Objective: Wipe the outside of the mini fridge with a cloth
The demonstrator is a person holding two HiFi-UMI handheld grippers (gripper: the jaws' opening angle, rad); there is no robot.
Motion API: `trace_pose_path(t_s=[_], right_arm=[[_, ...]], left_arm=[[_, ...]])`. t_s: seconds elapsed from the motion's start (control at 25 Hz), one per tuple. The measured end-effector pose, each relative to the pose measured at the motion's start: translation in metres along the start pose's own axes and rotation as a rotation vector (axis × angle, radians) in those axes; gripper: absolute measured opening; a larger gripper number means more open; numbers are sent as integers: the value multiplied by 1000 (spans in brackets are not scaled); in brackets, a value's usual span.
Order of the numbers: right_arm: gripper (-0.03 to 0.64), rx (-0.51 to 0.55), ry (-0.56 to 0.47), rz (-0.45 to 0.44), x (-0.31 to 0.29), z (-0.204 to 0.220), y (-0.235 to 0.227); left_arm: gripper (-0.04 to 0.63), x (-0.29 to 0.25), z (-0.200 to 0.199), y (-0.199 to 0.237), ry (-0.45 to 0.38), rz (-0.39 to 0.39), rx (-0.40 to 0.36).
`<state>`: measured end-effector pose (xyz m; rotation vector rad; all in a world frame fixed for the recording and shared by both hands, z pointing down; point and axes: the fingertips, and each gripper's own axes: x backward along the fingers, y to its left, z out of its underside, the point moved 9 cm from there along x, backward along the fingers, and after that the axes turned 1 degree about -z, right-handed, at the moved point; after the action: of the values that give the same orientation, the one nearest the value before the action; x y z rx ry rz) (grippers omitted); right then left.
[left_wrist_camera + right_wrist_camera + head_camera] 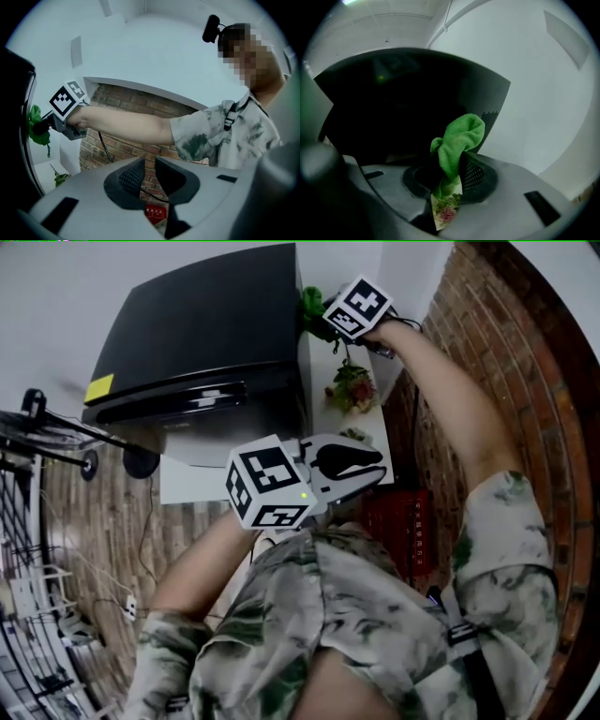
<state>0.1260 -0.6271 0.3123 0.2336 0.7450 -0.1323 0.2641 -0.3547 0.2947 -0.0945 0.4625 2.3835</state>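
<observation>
Far left, the black mini fridge stands on the white worktop, with a yellow sticker whose print is unreadable. The left gripper hangs mid-air, jaws a narrow slit apart and empty. The right gripper pinches the green cloth at the fridge's right side. The red crate carries lettering too blurred to read.
</observation>
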Motion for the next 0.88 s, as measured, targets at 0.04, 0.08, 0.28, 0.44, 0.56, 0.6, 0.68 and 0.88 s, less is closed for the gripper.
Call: trace_pose_path(t_s=[0.04, 0.08, 0.28, 0.44, 0.56, 0.6, 0.68, 0.88], right_arm=[[104, -7, 7, -6, -5, 7, 4], [104, -15, 15, -11, -11, 14, 7], [104, -47, 74, -46, -45, 50, 26], [104, -102, 108, -82, -75, 85, 41], [104, -148, 141, -86, -94, 111, 55], [104, -168, 144, -86, -99, 119, 58], [104, -207, 136, -86, -105, 130, 64], [104, -248, 91, -48, -94, 139, 62]], left_arm=[[77, 1, 2, -2, 2, 0, 2], [77, 1, 4, -3, 4, -1, 4], [77, 5, 8, -10, 5, -6, 14], [77, 9, 13, -15, 4, -8, 22], [77, 12, 18, -20, 3, -10, 31], [77, 13, 19, -21, 2, -12, 34], [77, 15, 22, -22, 0, -19, 41], [77, 21, 27, -20, -6, -29, 60]])
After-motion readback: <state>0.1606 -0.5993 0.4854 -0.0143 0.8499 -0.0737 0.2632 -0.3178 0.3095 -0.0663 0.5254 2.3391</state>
